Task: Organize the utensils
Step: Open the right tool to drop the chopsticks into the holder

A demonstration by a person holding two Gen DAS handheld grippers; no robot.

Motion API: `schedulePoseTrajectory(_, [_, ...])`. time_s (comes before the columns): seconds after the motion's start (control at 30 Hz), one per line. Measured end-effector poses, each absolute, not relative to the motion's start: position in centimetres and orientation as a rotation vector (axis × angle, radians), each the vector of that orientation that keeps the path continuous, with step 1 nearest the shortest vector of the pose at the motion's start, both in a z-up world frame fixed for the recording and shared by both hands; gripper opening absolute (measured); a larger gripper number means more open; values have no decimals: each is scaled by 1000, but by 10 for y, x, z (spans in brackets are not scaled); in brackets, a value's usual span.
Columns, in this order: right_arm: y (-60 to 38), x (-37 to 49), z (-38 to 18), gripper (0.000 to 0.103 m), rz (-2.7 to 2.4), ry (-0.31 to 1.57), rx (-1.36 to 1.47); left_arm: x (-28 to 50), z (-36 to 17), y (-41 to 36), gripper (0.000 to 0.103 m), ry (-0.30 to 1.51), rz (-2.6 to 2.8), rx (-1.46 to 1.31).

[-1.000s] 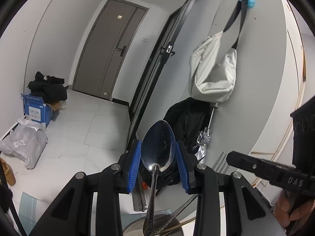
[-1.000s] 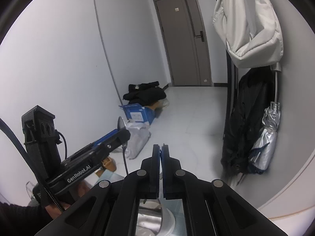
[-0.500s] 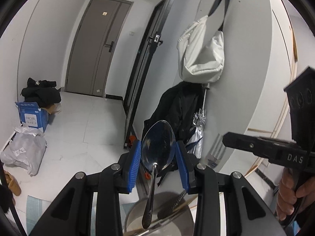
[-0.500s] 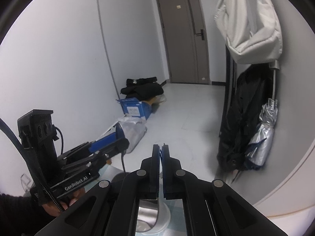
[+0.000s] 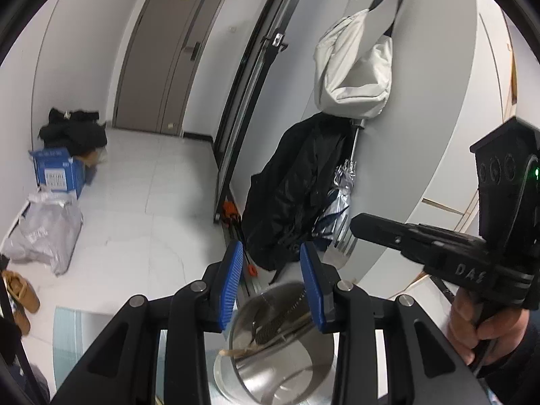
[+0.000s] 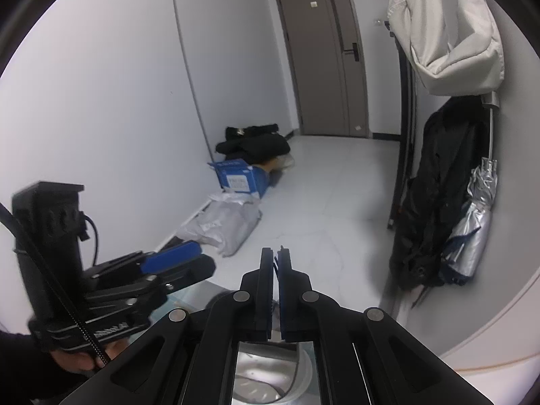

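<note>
Utensils [image 5: 270, 324] are leaning inside the round steel cup [image 5: 287, 364], just below the gaping, empty left claw [image 5: 271, 283]; right claw [image 6: 275, 290] is pressed together.

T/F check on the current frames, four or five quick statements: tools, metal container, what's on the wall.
1. The left tool holds a spoon. False: its blue pads stand apart, nothing between them.
2. The right tool is shut and empty. True.
3. The metal container holds utensils. True.
4. A red bag hangs on the wall. False: the hanging bag is white.
5. The door is shut. True.
</note>
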State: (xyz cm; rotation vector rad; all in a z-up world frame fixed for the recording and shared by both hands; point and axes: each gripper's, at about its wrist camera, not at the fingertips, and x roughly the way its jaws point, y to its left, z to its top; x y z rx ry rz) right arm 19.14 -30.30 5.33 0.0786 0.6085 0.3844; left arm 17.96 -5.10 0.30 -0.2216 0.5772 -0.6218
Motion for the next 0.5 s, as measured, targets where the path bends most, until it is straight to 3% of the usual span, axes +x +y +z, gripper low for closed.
schedulePoseTrajectory(0.1, [-297,189,48,4,394,610,80,179,4,-47,31,609,-623,-242])
schedulePoseTrajectory(0.33, [-310,179,38,5,360,627,178,162,18,-32,65,591,-530,-241])
schedulePoseTrajectory(0.5, [-313,161,41,16,339,621,208,148,25,-24,75,586,-421,-235])
